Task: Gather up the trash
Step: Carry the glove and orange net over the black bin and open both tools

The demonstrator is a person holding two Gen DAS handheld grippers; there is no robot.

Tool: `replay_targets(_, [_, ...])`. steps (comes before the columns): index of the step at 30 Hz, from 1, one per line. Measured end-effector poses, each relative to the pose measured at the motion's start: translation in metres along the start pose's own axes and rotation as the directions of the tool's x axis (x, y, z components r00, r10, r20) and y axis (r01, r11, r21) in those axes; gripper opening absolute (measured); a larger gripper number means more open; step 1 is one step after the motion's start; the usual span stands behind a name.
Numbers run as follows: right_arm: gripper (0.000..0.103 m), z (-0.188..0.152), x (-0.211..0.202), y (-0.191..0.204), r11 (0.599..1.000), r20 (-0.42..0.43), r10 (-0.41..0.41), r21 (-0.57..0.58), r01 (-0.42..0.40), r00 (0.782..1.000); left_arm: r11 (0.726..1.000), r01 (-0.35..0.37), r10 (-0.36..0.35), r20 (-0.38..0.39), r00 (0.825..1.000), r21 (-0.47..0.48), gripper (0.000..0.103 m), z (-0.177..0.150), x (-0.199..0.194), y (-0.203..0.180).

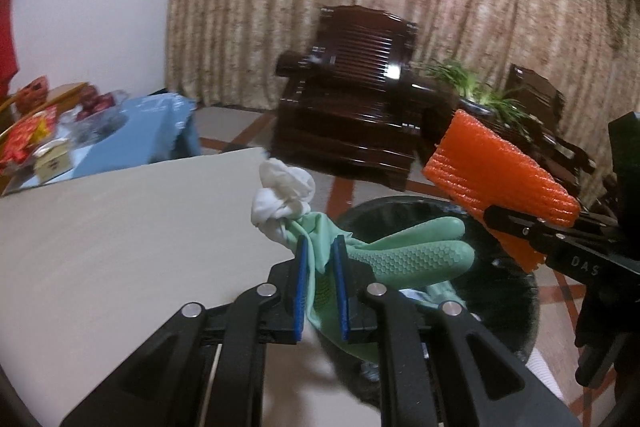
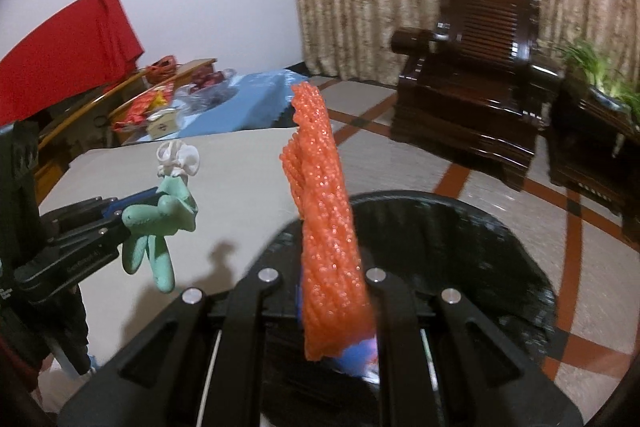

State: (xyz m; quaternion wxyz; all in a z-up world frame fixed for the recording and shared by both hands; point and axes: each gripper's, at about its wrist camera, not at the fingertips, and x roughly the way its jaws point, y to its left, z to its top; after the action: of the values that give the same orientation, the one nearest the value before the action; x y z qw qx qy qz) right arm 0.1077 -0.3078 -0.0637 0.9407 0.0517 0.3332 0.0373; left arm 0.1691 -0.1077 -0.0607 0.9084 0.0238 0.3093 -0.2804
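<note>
My left gripper (image 1: 320,247) is shut on a green rubber glove (image 1: 420,251) with a white crumpled cuff or tissue (image 1: 284,195) sticking up beyond the pads. The glove's fingers hang over the rim of a black-lined trash bin (image 1: 516,299). My right gripper (image 2: 334,291) is shut on an orange foam net sleeve (image 2: 320,195) that stands upright over the same bin (image 2: 460,247). In the right wrist view the left gripper (image 2: 120,215) holds the glove (image 2: 156,227) above the table edge. In the left wrist view the orange sleeve (image 1: 500,179) is held above the bin.
A beige table (image 1: 120,247) lies to the left of the bin. Behind it a blue-covered table (image 1: 136,135) carries snacks and a box. A dark wooden armchair (image 1: 352,107), a potted plant (image 1: 480,95) and a curtain stand at the back on a tiled floor.
</note>
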Motion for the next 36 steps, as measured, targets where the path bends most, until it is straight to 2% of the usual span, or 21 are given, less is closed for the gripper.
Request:
replay_targets(10, [0.011, -0.020, -0.010, -0.053, 0.994, -0.017, -0.102, 0.044, 0.103, 0.995, 0.993, 0.096, -0.094, -0.028, 0.995, 0.066, 0.012, 0.009, 0.041, -0.053])
replay_targets(13, [0.017, -0.027, -0.006, -0.061, 0.990, -0.032, -0.132, 0.041, 0.134, 0.991, 0.990, 0.129, -0.126, -0.051, 0.991, 0.062, 0.014, 0.008, 0.055, -0.062])
replay_targets(14, [0.031, -0.029, -0.005, -0.063, 0.988, -0.035, -0.147, 0.040, 0.148, 0.989, 0.988, 0.139, -0.135, -0.066, 0.989, 0.066, 0.017, 0.007, 0.060, -0.065])
replay_targets(15, [0.039, -0.031, -0.003, -0.065, 0.987, -0.042, -0.156, 0.041, 0.157, 0.987, 0.986, 0.150, -0.144, -0.084, 0.986, 0.069, 0.026, 0.006, 0.065, -0.068])
replay_targets(16, [0.051, -0.034, -0.001, -0.068, 0.984, -0.048, -0.171, 0.045, 0.173, 0.984, 0.985, 0.160, -0.153, -0.093, 0.984, 0.069, 0.041, 0.006, 0.068, -0.069])
replay_targets(18, [0.059, -0.039, 0.000, -0.075, 0.980, -0.060, -0.187, 0.058, 0.191, 0.980, 0.982, 0.177, -0.170, -0.102, 0.980, 0.063, 0.057, 0.004, 0.070, -0.072])
replay_targets(20, [0.078, -0.042, -0.001, -0.078, 0.976, -0.064, -0.203, 0.067, 0.207, 0.977, 0.981, 0.182, -0.175, -0.100, 0.980, 0.063, 0.063, 0.003, 0.069, -0.071])
replay_targets(22, [0.085, -0.045, -0.004, -0.081, 0.972, -0.063, -0.217, 0.073, 0.222, 0.974, 0.982, 0.176, -0.169, -0.097, 0.981, 0.064, 0.070, 0.001, 0.066, -0.068])
replay_targets(23, [0.093, -0.046, -0.006, -0.082, 0.972, -0.063, -0.220, 0.074, 0.224, 0.974, 0.984, 0.167, -0.161, -0.095, 0.982, 0.061, 0.074, 0.000, 0.062, -0.065])
replay_targets(26, [0.096, -0.046, -0.013, -0.078, 0.975, -0.059, -0.206, 0.076, 0.211, 0.977, 0.989, 0.139, -0.134, -0.086, 0.987, 0.057, 0.087, -0.002, 0.052, -0.056])
replay_targets(29, [0.097, -0.042, -0.021, -0.071, 0.979, -0.056, -0.185, 0.075, 0.189, 0.981, 0.994, 0.097, -0.093, -0.074, 0.993, 0.049, 0.096, -0.003, 0.036, -0.050])
replay_targets(33, [0.098, -0.031, -0.037, -0.049, 0.988, -0.021, -0.144, 0.051, 0.144, 0.989, 0.999, 0.034, -0.031, -0.071, 0.997, 0.034, 0.097, -0.005, 0.011, -0.039])
replay_targets(36, [0.098, -0.022, -0.049, -0.031, 0.996, 0.006, -0.082, 0.040, 0.081, 0.997, 1.000, -0.013, 0.014, -0.066, 0.998, 0.018, 0.097, -0.006, -0.006, -0.033])
